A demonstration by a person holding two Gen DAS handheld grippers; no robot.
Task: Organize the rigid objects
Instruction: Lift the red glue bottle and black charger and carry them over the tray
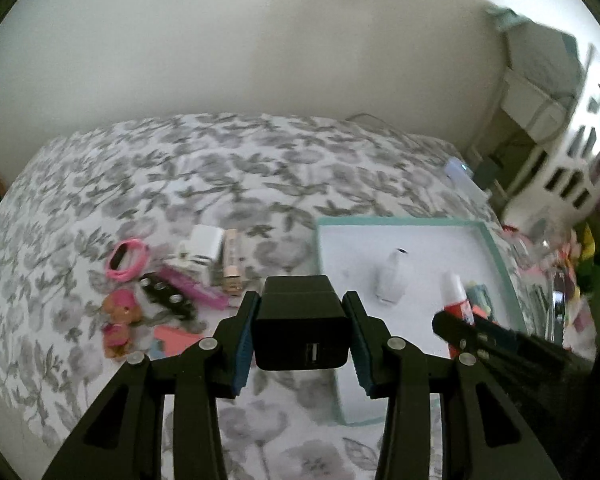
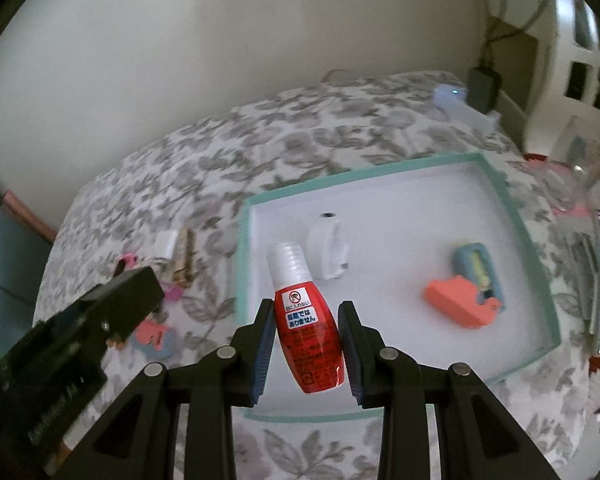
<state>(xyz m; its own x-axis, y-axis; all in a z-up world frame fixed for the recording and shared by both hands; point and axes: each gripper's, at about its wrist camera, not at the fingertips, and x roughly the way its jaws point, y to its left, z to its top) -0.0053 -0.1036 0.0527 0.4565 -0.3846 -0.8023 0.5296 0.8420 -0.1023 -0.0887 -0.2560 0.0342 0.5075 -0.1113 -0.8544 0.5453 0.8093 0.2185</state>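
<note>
Plain off-white wall [image 1: 220, 40] takes up most of the background, totally bare, with soft even light on it. Below that is a bed or table covered in a white cloth with grey leaf-and-flower print [image 1: 180, 168], can't say which it is. Off in the right corner there's a white shelf unit with square cubbies [image 1: 580, 148], pretty blurry. A dark little box [image 2: 485, 84] sits by the wall near that corner with cables [image 2: 512, 8] running up above it.
</note>
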